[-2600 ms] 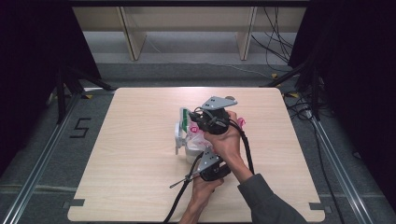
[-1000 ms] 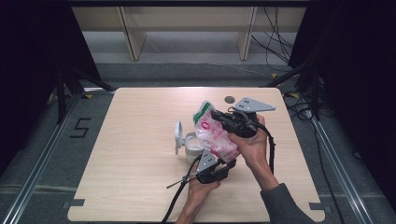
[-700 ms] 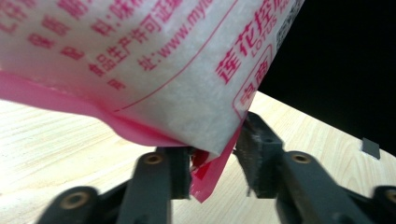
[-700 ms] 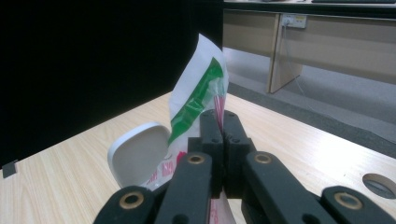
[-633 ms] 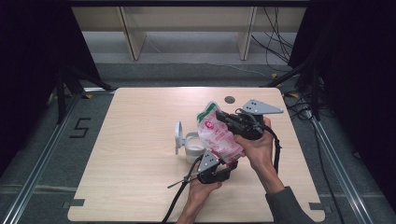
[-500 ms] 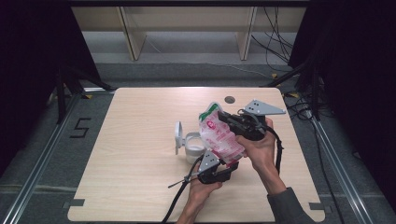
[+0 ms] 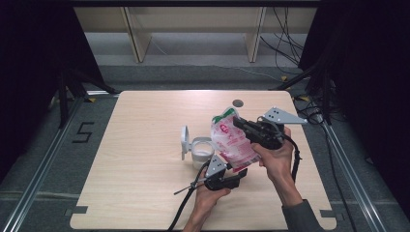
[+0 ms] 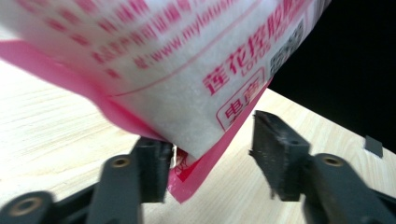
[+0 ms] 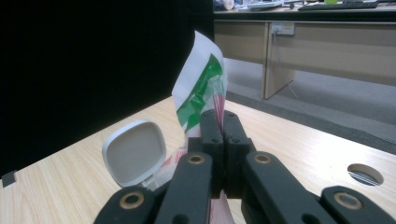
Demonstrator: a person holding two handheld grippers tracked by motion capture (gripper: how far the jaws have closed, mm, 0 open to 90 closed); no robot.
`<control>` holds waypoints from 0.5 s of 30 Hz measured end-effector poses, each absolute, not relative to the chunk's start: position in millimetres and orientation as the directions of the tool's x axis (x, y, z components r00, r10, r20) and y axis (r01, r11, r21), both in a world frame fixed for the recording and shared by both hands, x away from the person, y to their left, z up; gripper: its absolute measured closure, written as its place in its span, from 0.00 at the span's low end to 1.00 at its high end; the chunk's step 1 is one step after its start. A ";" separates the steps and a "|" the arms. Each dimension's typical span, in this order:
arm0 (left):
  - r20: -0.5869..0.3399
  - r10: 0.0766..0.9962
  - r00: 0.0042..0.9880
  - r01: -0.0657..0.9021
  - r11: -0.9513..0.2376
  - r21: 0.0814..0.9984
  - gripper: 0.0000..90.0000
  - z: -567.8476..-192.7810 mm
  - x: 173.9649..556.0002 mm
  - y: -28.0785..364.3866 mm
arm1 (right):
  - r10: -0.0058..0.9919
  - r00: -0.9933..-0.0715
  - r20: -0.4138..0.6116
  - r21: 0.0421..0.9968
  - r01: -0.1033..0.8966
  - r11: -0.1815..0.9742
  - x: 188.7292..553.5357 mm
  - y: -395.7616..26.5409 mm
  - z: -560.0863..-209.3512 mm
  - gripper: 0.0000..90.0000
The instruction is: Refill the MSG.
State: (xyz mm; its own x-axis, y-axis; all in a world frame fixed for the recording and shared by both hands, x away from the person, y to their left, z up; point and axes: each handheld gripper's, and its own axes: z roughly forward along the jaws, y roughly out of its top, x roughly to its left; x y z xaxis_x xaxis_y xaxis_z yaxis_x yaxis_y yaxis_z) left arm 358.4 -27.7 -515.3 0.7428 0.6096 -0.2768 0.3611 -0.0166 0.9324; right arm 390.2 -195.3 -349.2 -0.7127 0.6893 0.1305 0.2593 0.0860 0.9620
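A plastic bag of white grains point(image 7: 232, 142) with pink and green print hangs tilted over the middle of the table. My right gripper point(image 7: 237, 121) is shut on its upper part; in the right gripper view the jaws point(image 9: 224, 123) pinch the green-printed top point(image 9: 201, 88). My left gripper point(image 7: 240, 175) sits under the bag's lower end. Its jaws have just been opening, and the pink bottom corner point(image 8: 187, 182) hangs between them point(image 8: 210, 154), clear of the right-hand pad. A white tub point(image 7: 200, 151) with its flip lid point(image 7: 184, 141) up stands left of the bag.
A round cable hole point(image 7: 237, 103) lies in the wooden table point(image 7: 145, 145) behind the bag. The tub's raised lid point(image 9: 134, 151) is close to the bag's left side. Dark curtains flank the table, and a wooden bench stands beyond its far edge.
The right gripper has carried the bag a little to the right. The left gripper's jaws have spread apart and let go of the bag's bottom corner, while that hand stayed put.
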 end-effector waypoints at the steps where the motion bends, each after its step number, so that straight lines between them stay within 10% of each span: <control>1: -0.278 0.606 0.745 0.359 -0.014 0.933 0.49 -515.3 358.5 -27.5 | 0.702 -0.700 0.130 0.962 0.261 0.082 389.2 -197.3 -349.5 1.00; 15: -0.228 0.650 0.725 0.350 -0.063 0.935 0.40 -508.3 342.4 -18.0 | 0.724 -0.667 0.175 0.959 0.282 0.029 389.7 -218.6 -380.3 1.00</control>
State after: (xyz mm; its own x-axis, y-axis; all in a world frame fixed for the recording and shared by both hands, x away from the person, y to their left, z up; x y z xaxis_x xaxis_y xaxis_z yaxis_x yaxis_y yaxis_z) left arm 342.4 -18.0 -508.3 0.7247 0.6503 -0.2276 0.3498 -0.0626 0.9347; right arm 389.7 -218.6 -380.3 -0.6672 0.7241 0.1746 0.2825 0.0290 0.9588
